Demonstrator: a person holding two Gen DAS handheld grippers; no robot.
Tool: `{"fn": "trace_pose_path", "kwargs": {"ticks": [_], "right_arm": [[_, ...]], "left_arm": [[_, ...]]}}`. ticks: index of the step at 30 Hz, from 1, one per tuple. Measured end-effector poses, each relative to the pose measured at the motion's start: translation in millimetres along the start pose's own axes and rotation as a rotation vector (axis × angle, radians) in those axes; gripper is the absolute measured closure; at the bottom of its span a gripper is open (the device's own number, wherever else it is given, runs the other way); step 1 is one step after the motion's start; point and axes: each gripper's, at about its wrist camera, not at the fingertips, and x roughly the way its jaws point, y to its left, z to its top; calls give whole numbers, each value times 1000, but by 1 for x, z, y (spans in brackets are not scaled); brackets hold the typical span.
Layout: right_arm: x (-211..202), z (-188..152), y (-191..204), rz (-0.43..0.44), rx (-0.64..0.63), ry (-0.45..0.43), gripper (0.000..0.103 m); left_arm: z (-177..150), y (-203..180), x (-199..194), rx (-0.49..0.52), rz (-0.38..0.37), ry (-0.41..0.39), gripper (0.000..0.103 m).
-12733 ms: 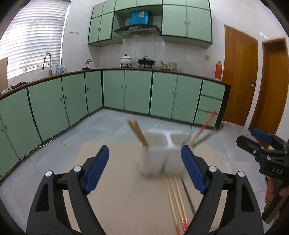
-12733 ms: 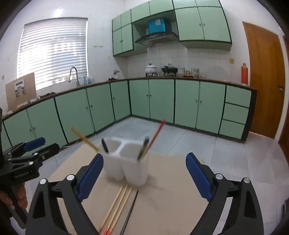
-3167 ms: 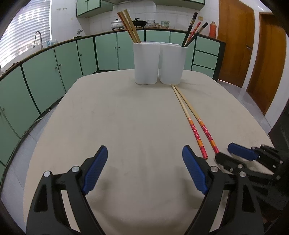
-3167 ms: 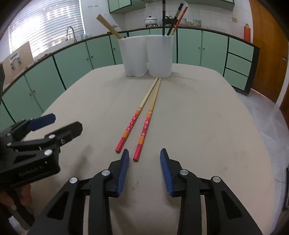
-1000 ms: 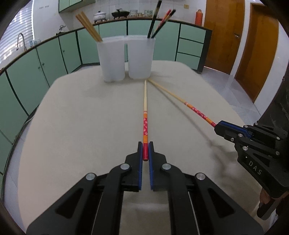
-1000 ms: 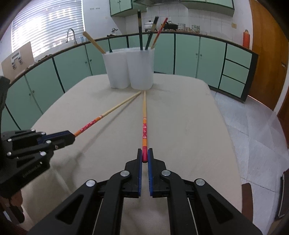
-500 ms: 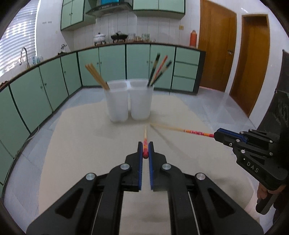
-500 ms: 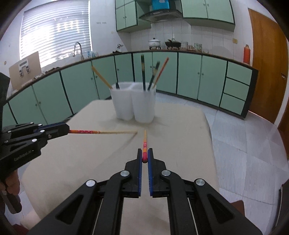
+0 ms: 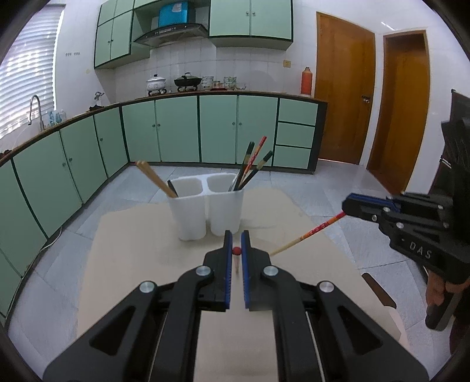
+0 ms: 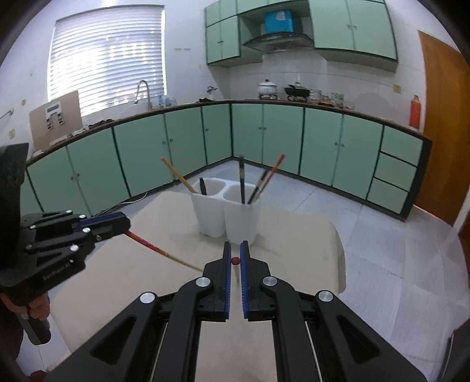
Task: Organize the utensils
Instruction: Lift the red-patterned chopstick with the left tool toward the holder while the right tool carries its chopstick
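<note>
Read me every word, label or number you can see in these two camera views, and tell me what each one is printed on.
"DAS" – on the side of the right gripper body, seen from the left wrist view.
Pale lettering on the side of the left gripper body, right wrist view – too blurred to read surely.
Cardboard sheet on the counter – printed graphics only, too small to read.
Blue box above the range hood – no legible text.

Matt plastic, painted wood, pale smooth board.

The left tool (image 9: 236, 244) and right tool (image 10: 235, 252) look like matt black plastic with blue ridged pads (image 9: 245, 264) and bright metal screws; each chopstick (image 9: 305, 235) seems pale wood with a glossy red painted end. The holder (image 9: 205, 210) is smooth white plastic, slightly translucent. The desk (image 10: 293, 235) has a matt beige top.
</note>
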Motion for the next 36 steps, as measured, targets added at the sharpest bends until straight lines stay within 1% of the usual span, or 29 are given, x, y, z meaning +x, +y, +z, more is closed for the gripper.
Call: {"fn": "trace_pose_path", "kwargs": {"ticks": [4, 14, 20, 26, 31, 36], "right_arm": [[6, 15, 1, 40, -16, 16, 97], [16, 36, 9, 87, -85, 31, 97], [14, 44, 7, 112, -92, 18, 97], [10, 60, 5, 142, -90, -2, 97], [5, 79, 9, 180, -92, -38, 97], [5, 110, 17, 195, -117, -91, 97]], "left_arm": [[7, 1, 0, 9, -6, -7, 98], [20, 15, 0, -4, -15, -21, 98], [22, 20, -1, -6, -17, -31, 98], [33, 22, -2, -1, -29, -45, 98], [50, 26, -13, 1, -32, -94, 98], [75, 29, -29, 20, -6, -170, 98]]}}
